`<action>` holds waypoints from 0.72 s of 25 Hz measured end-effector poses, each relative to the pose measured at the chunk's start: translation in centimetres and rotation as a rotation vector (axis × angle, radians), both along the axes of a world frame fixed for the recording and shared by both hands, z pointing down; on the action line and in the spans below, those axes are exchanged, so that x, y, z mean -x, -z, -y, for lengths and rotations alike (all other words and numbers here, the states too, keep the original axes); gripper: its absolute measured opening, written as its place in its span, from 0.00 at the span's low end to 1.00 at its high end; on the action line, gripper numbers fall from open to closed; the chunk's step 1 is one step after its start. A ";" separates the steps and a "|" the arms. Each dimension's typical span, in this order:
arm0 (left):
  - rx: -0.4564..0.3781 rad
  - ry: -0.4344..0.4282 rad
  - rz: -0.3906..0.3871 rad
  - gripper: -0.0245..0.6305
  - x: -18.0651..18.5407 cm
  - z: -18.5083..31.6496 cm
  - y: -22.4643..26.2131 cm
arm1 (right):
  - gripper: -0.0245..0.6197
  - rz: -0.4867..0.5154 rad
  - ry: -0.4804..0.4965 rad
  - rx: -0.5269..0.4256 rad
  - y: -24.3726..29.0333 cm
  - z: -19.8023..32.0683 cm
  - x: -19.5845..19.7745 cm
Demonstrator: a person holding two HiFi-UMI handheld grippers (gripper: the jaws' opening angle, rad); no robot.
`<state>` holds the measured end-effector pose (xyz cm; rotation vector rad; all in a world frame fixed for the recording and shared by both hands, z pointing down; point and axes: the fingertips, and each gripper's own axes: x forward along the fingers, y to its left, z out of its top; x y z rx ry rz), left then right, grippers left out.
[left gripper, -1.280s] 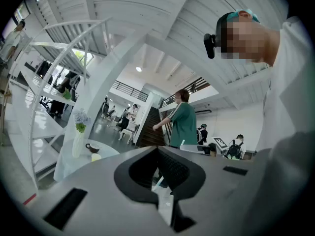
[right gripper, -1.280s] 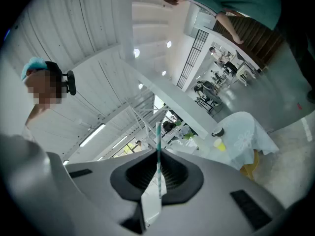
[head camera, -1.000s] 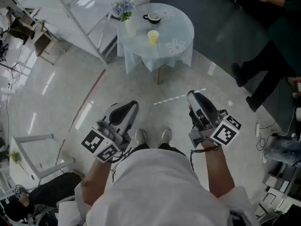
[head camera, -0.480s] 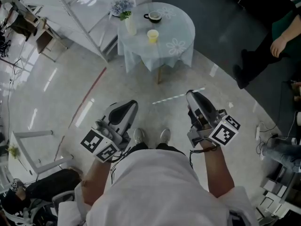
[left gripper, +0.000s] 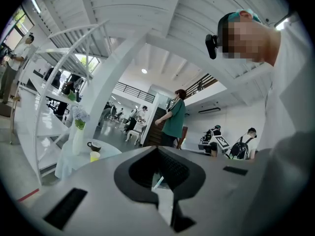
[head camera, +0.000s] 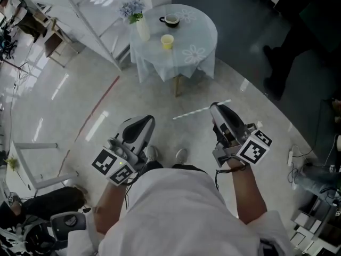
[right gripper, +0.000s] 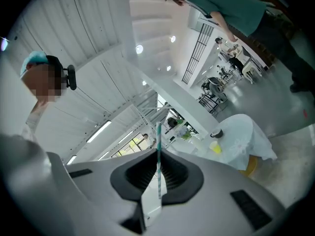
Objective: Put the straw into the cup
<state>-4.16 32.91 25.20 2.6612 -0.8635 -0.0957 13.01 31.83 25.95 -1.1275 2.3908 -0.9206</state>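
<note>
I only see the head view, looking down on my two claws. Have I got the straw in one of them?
Observer: Yes. The right gripper view shows the right claw shut on a thin white straw with teal stripes, which stands upright between the pads.
Operator: What colour top has the person by the table got? I only see dark legs.
Observer: Green. The left gripper view shows a person in a green short-sleeved top standing beyond the round table with the pale cloth.

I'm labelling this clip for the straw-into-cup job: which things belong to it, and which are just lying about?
Job: straw, gripped in the right tool; yellow cup on the round table.
Lying about: vase of flowers; dark mug.
</note>
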 end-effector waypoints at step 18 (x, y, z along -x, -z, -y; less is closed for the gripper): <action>-0.003 0.021 -0.011 0.07 -1.5 3.5 -0.9 | 0.10 -0.005 0.012 0.012 -1.3 3.5 -1.8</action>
